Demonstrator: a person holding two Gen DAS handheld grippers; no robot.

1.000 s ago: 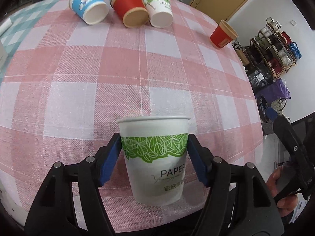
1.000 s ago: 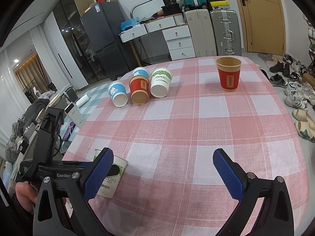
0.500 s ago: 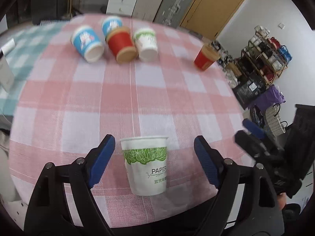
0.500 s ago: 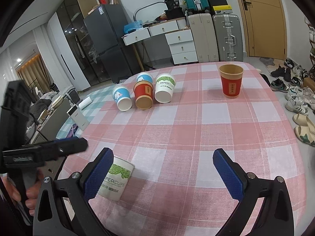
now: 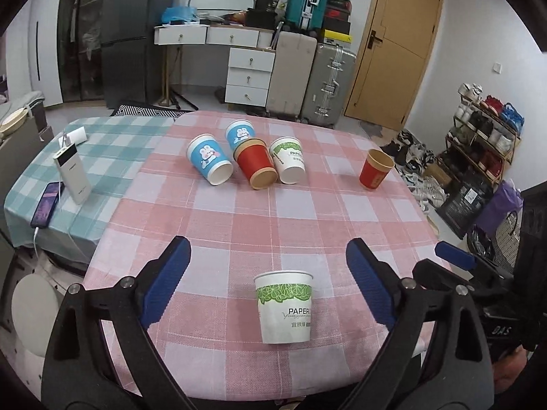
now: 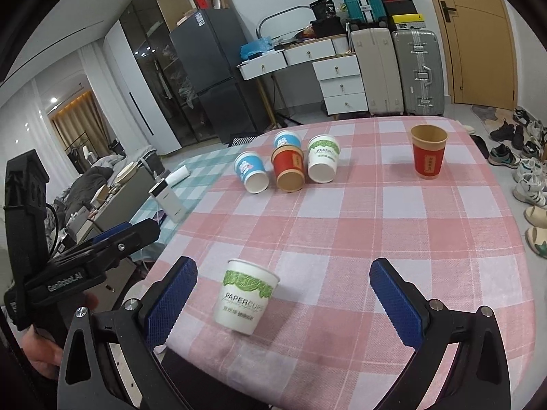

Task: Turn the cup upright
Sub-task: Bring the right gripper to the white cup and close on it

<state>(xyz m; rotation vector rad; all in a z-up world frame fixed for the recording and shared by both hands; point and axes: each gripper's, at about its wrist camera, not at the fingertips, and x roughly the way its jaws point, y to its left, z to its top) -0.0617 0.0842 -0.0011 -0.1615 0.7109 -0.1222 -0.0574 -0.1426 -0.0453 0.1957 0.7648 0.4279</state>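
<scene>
A white paper cup with a green leaf band [image 5: 285,305] stands upright near the front edge of the pink checked table [image 5: 307,212]; it also shows in the right wrist view [image 6: 244,299]. My left gripper [image 5: 270,283] is open and pulled back, with the cup free between and ahead of its fingers. My right gripper [image 6: 282,302] is open and empty, with the cup near its left finger. Several cups lie on their sides at the far end: a blue one [image 5: 210,164], a red one [image 5: 256,167] and a white-green one [image 5: 289,164]. A red cup [image 5: 375,169] stands upright at the right.
A second blue cup [image 5: 239,135] sits behind the lying ones. A teal checked table [image 5: 102,157] to the left holds a white power bank [image 5: 73,174] and a phone [image 5: 46,208]. Suitcases, drawers and a fridge stand behind. Shoes lie on the floor at the right.
My left gripper let go of the white-green cup, opened wide and drew back and up. The cup now stands upright on the table. The right gripper stayed open.
</scene>
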